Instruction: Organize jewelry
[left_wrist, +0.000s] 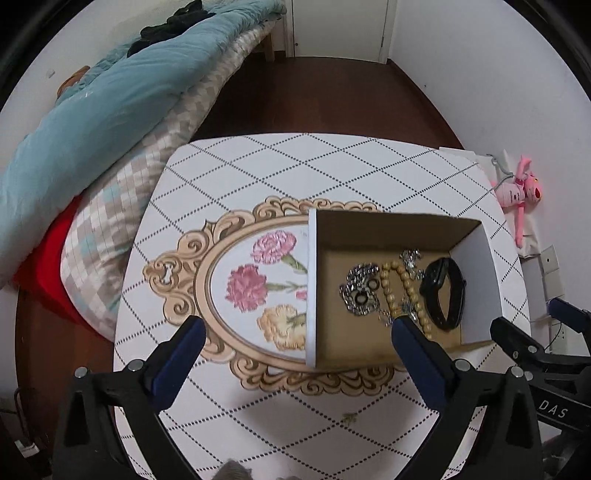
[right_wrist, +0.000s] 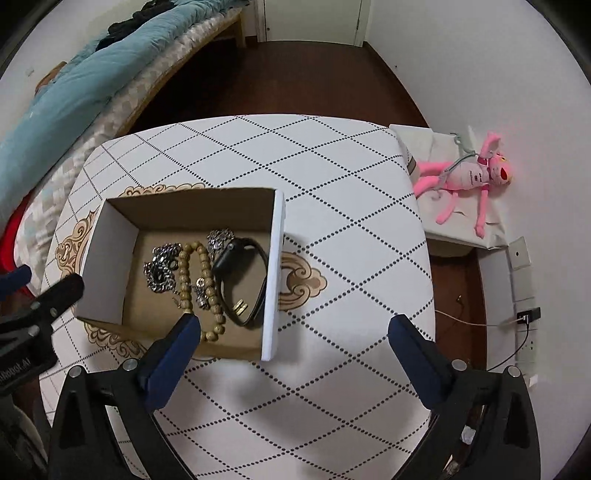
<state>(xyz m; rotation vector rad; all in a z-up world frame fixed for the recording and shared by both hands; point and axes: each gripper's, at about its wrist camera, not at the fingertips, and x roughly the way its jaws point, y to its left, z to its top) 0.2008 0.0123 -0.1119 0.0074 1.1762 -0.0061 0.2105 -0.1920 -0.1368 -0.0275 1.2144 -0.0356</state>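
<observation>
Both the left tongs (left_wrist: 299, 332) and right tongs (right_wrist: 293, 332) stand spread wide, pinching nothing. The cardboard box (right_wrist: 271, 273) on the counter (right_wrist: 332, 184) holds a wooden bead bracelet (right_wrist: 192, 273), silver chains (right_wrist: 160, 266) and a black watch (right_wrist: 240, 280). The right tongs' body reads "DAS"; the left's reads partly "AI".

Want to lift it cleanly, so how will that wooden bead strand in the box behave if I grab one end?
The bead strand lies in loose curves, so it will probably hang limp. Its round beads look smooth and might slip. It touches the silver chain, which may drag along.
</observation>
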